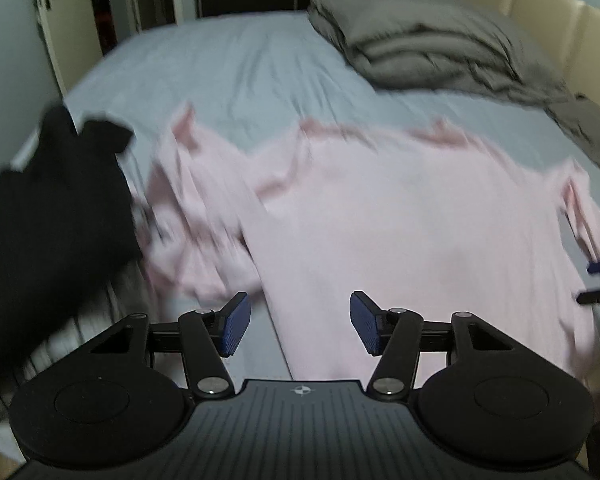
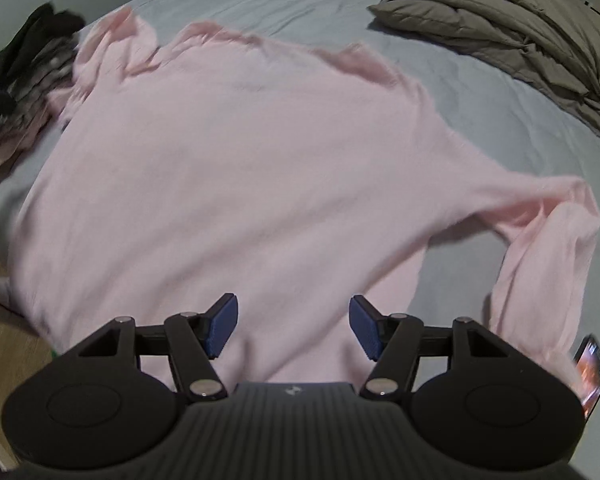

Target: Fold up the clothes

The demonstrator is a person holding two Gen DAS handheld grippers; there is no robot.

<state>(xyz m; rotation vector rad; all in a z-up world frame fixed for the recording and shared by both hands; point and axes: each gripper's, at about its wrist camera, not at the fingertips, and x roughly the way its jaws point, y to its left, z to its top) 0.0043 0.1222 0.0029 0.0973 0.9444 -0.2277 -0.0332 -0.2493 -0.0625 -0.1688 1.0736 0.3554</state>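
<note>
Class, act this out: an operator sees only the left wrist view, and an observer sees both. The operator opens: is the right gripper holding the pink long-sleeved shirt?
Observer: No. The right gripper is open, its fingers apart over the near hem of the pink long-sleeved shirt, gripping nothing.
Operator: How does the right-hand sleeve lie?
Observer: It bends partway along and runs back toward the near bed edge.
Operator: Anything near its cuff?
Observer: A phone with a lit screen sits beside it on the grey bedsheet.
</note>
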